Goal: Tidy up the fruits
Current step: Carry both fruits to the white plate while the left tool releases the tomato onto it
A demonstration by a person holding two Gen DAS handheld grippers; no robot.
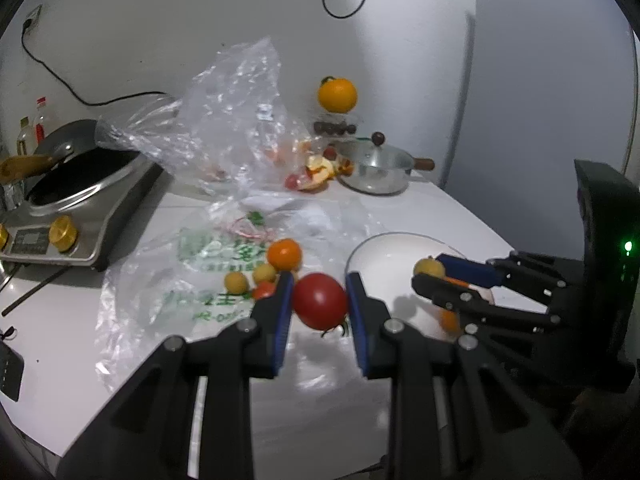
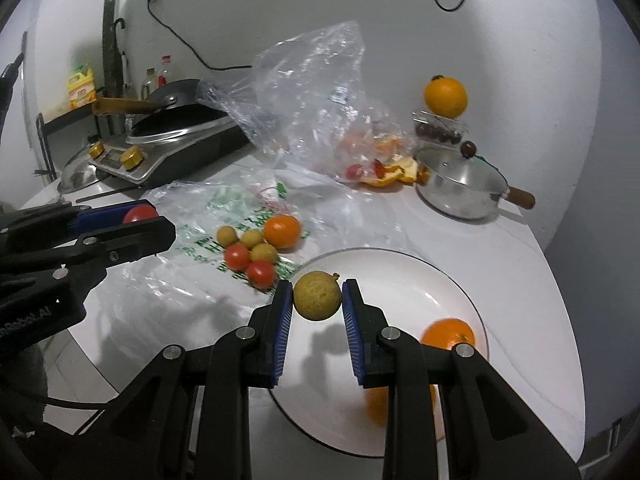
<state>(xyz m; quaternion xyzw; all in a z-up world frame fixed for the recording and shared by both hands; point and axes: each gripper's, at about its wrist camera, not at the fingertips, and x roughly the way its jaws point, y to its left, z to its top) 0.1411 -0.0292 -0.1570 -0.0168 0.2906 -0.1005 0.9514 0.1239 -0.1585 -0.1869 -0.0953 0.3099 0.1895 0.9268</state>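
Left wrist view: the left gripper (image 1: 320, 300) is pinching a red tomato (image 1: 319, 300) between its blue fingers (image 1: 282, 312) above the plastic bag (image 1: 192, 264) on the counter (image 1: 60, 304). The right gripper (image 2: 318, 298) is squeezing a small yellow-brown fruit (image 2: 317, 295) over the white plate (image 2: 400, 276), where an orange (image 2: 448, 334) is lying.

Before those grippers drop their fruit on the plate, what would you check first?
1. Left gripper shut on the red tomato: ok.
2. Right gripper shut on the yellow-brown fruit: ok.
3. Yellow-brown fruit over the white plate: ok.
4. Tomato over the plate: not ok, still beside it.
5. Free room on the plate beside its orange: ok.
6. Grip firmness: cannot tell.
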